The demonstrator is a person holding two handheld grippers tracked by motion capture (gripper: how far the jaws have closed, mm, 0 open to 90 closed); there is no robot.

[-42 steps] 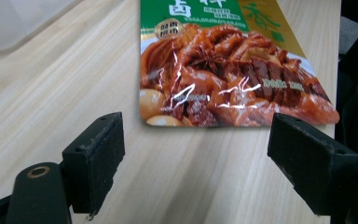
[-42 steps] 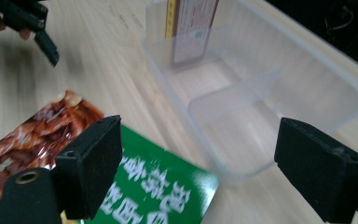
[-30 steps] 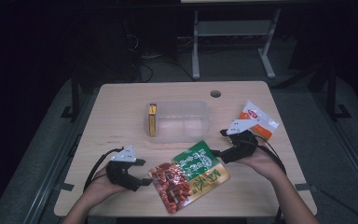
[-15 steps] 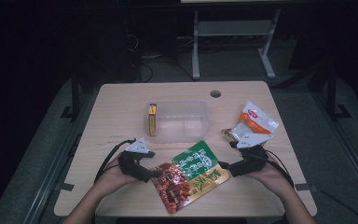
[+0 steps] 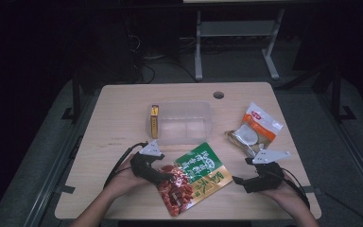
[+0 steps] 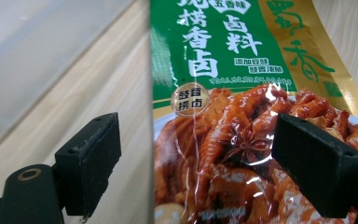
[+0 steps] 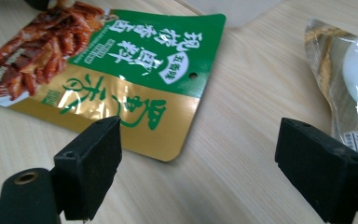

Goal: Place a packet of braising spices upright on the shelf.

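Left tongs spread, straddling pouch edge on counter; judging grasp pending: slide deeper, then pinch. Right tongs spread, hovering at pouch's 3 o'clock. Tub at 12.

In the left gripper view the snack pouch runs off the top, bottom and right edges. A blurred clear container fills the upper left. The white packet is cut by the right gripper view's right edge.
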